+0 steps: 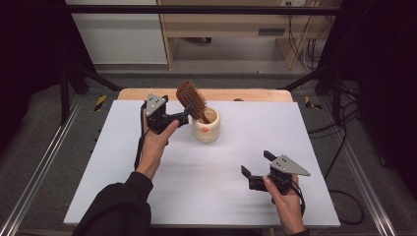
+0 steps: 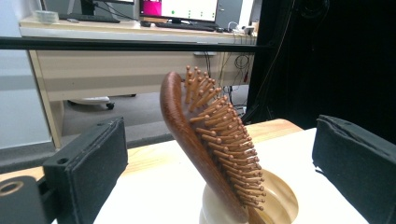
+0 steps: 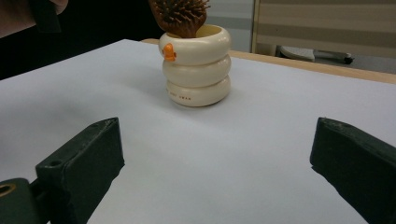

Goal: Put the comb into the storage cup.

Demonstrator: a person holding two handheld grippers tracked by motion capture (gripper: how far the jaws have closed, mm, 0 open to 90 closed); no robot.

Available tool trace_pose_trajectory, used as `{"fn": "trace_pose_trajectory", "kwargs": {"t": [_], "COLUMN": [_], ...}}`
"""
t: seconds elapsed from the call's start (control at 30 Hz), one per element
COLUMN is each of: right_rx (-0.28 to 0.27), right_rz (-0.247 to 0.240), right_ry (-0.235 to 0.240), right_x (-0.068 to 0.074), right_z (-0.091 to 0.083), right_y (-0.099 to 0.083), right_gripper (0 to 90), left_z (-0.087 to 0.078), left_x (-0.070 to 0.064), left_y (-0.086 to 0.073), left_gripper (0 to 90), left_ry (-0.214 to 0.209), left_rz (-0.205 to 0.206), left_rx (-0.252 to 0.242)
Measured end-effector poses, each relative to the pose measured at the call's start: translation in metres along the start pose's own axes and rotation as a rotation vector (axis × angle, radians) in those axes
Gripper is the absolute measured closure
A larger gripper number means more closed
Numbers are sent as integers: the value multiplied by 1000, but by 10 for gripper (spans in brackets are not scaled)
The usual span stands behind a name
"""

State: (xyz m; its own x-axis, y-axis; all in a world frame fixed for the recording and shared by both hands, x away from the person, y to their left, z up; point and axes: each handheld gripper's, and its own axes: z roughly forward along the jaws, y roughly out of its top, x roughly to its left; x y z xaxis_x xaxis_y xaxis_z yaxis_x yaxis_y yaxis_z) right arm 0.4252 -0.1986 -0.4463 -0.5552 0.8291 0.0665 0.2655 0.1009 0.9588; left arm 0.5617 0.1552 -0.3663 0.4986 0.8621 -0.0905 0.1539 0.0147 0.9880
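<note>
A brown wooden hairbrush (image 1: 191, 100) stands handle-down in a cream ringed cup (image 1: 206, 128) at the back middle of the white table (image 1: 147, 162), leaning left, with its bristles facing away from the left gripper. My left gripper (image 1: 184, 117) is held just left of the brush head. In the left gripper view its jaws stand wide apart, open, on either side of the hairbrush (image 2: 210, 154) and the cup (image 2: 280, 198), touching neither. My right gripper (image 1: 255, 163) rests open near the front right. It faces the cup (image 3: 196, 70) and the brush (image 3: 180, 16) from a distance.
The cup has a small orange mark (image 3: 169, 52) on its top ring. A wooden strip (image 1: 255, 95) borders the table's far edge. Dark frame posts (image 1: 64, 83) and cables (image 1: 339, 147) flank the table. A desk with monitors (image 2: 177, 9) stands beyond.
</note>
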Motion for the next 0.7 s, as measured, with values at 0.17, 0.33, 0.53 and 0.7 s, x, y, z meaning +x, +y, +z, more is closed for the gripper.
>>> {"fn": "trace_pose_trajectory", "kwargs": {"t": [0.17, 0.33, 0.53, 0.7], "right_rx": [2, 9, 11, 13], "right_rz": [-2, -3, -12, -15], "right_ry": [2, -1, 6, 6], "right_x": [0, 0, 3, 4], "right_z": [1, 2, 4, 2], "right_y": [0, 0, 0, 0], "right_gripper": [29, 30, 31, 31], "left_z": [-7, -15, -29, -36], "left_x": [1, 4, 6, 9], "left_y": [2, 3, 4, 3], "left_gripper": [30, 28, 28, 28], "left_ry": [-8, -7, 0, 3], "left_rz": [1, 3, 1, -5], "left_rx": [-1, 1, 19, 24]}}
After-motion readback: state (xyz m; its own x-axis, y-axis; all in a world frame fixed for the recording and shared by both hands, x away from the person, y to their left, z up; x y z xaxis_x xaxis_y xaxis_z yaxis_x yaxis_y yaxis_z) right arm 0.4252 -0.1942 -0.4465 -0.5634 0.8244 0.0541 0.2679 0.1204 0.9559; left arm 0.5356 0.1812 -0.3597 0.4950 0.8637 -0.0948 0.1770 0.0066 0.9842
